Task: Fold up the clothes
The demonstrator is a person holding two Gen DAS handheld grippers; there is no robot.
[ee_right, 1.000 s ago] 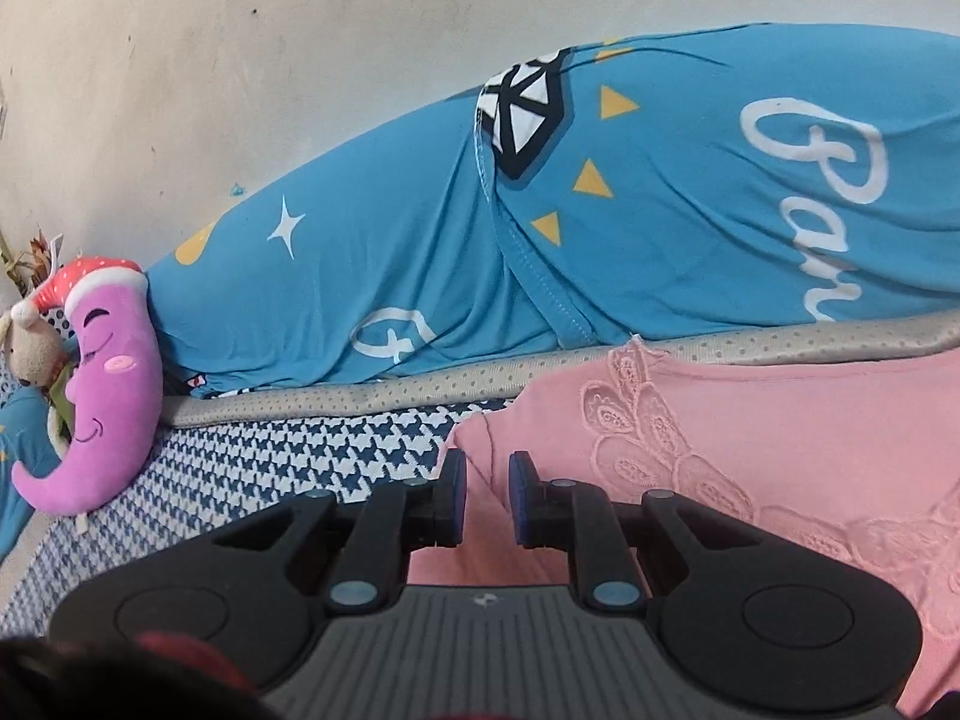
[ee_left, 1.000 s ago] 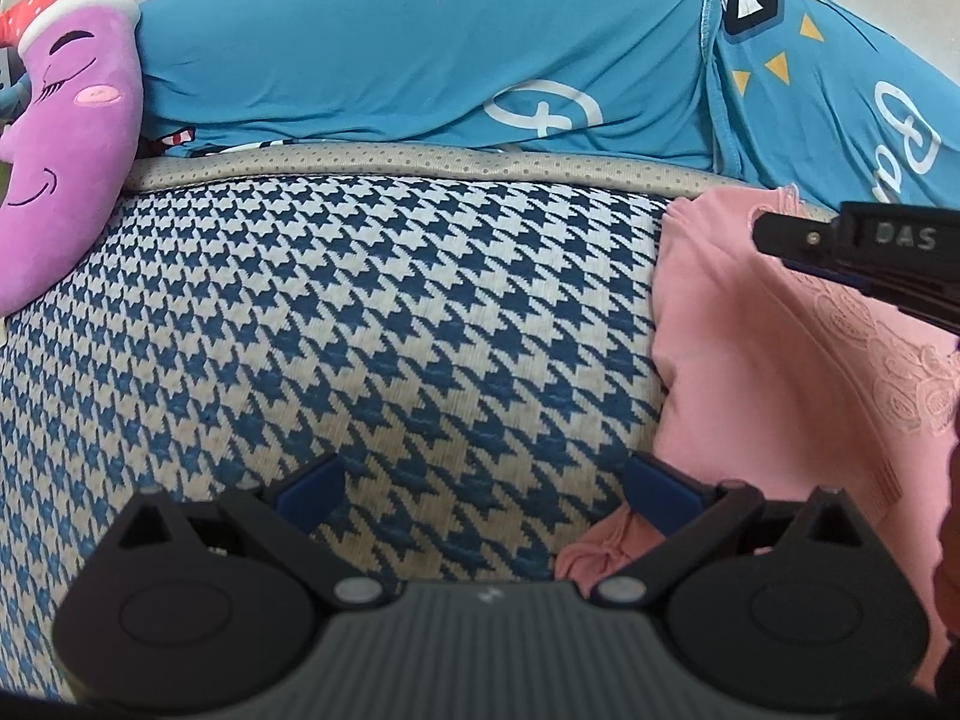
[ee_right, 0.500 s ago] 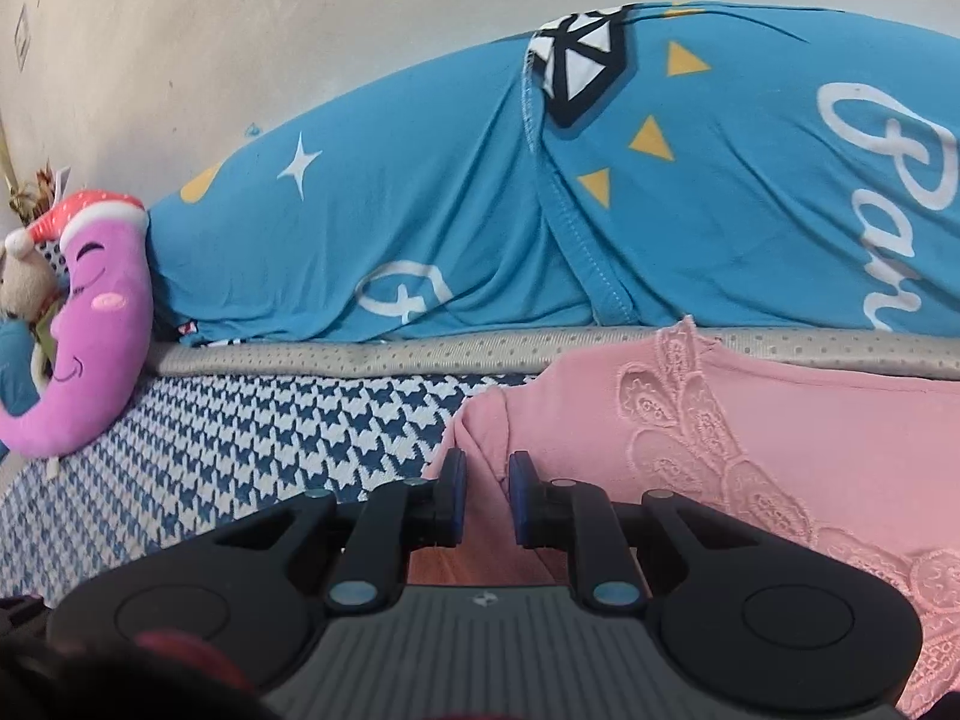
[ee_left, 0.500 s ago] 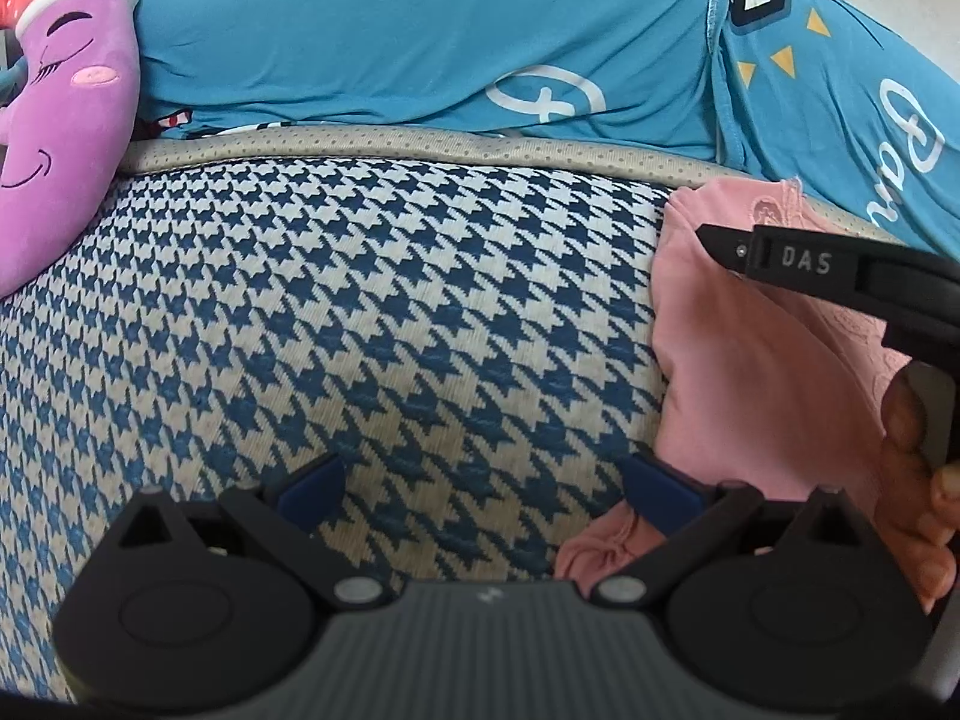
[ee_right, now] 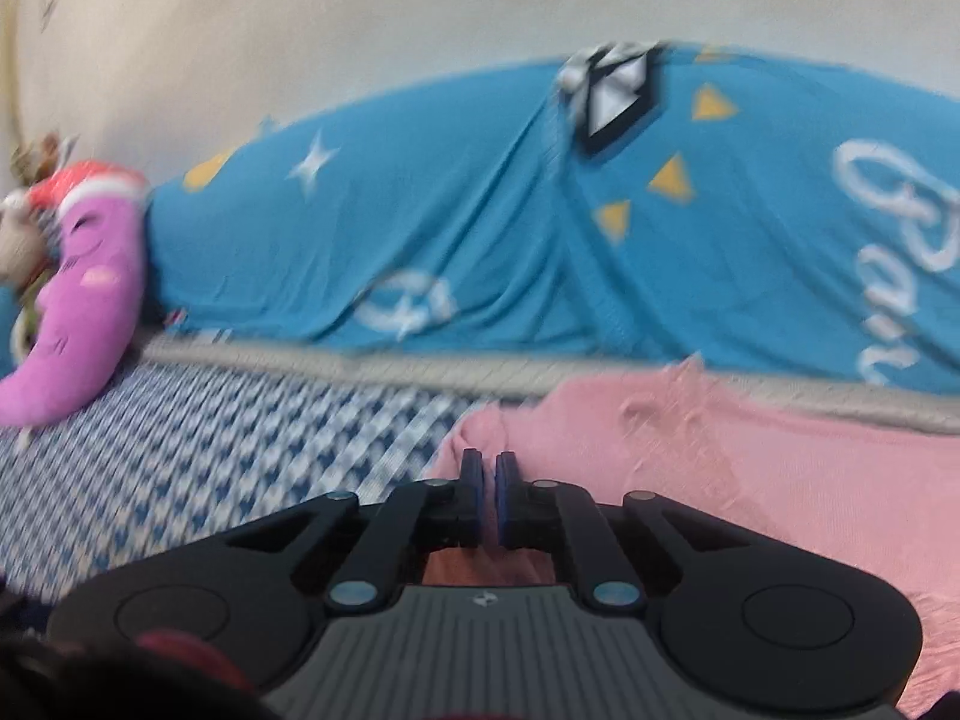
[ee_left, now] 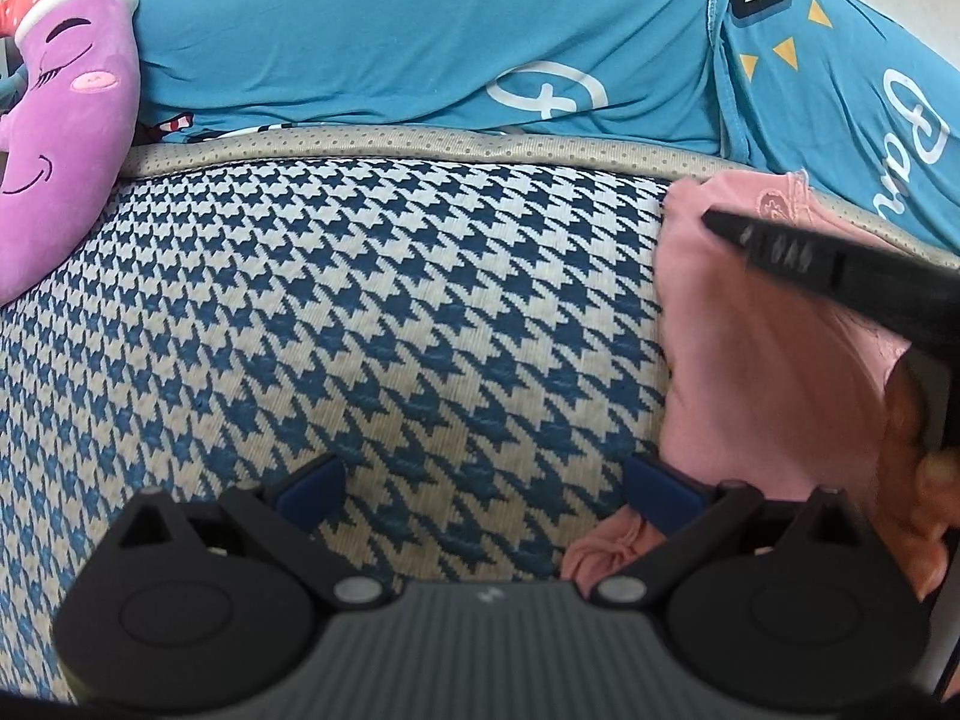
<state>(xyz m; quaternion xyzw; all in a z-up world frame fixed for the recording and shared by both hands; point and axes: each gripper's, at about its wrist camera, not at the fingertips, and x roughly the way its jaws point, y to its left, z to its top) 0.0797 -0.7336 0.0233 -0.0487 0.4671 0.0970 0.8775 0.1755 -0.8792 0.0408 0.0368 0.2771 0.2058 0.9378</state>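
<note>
From the left wrist, the left tool gapes wide over the houndstooth bed cover, its right pad at the edge of the pink garment; the right tool's black body crosses above it, a hand behind. From the right wrist, blurred, the right tool is nearly closed; whether it pinches the garment, I cannot tell. A blue sheet, purple moon plush and pale wall lie behind.
</note>
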